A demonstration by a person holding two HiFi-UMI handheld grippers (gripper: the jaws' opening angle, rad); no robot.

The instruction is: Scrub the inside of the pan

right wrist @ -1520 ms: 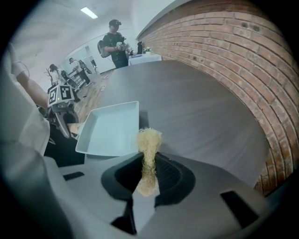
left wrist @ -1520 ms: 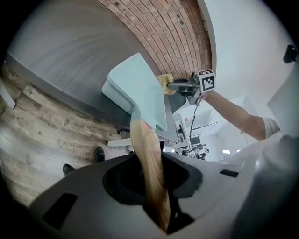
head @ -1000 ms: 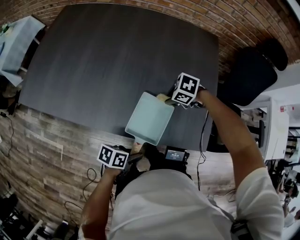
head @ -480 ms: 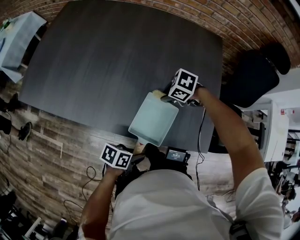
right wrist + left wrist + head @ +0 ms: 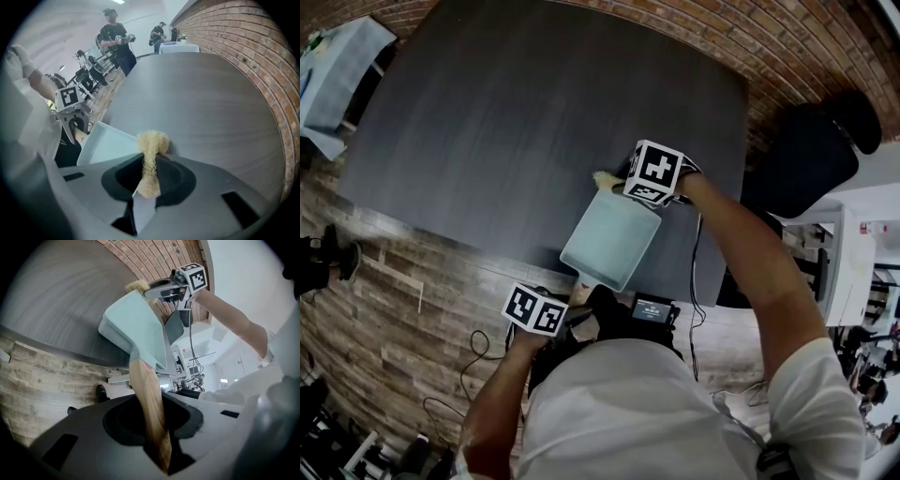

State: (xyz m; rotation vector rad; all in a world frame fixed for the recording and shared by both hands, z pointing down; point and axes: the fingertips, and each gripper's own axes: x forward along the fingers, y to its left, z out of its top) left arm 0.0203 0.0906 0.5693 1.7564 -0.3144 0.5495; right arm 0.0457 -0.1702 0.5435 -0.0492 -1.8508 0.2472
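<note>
Pan (image 5: 609,239): pale green, square, deep-walled. It is held tilted over the near edge of the table (image 5: 516,112) w/ the open side facing up toward you. Whether its far corner rests on the tabletop can't be told. Judged rigid and fairly light, prob. smooth enamel or coated metal, so expect it to skid or twist under scrubbing force unless it is braced.

Handle (image 5: 147,408): a wooden stick and the only sensible hold. The L gripper (image 5: 159,437) is pinched on it near its free end. That is a long lever, so a firm push at the far wall will likely rock the pan.

Scrub pad (image 5: 152,140): a yellowish, fibrous tuft that is soft and compressible. The R gripper (image 5: 147,183) is clamped on its lower part, w/ the head sticking out past the jaws. The head sits at the pan's far rim, approx. at the corner and not clearly inside. Being floppy, it will bend before it bites, so press it close to the jaws.

Surroundings, large to small:
- Dark grey tabletop, bare around the pan.
- Brick wall (image 5: 675,28) beyond the table.
- Black chair (image 5: 802,141) at your right, well apart from the work.
- Cloth-covered side table (image 5: 342,70) at far left.
- Bystanders (image 5: 116,40) across the room.
- Small screen unit (image 5: 650,309) just below the pan, nearest to any drip or slip.

Nothing stands btw. pad and pan interior.
</note>
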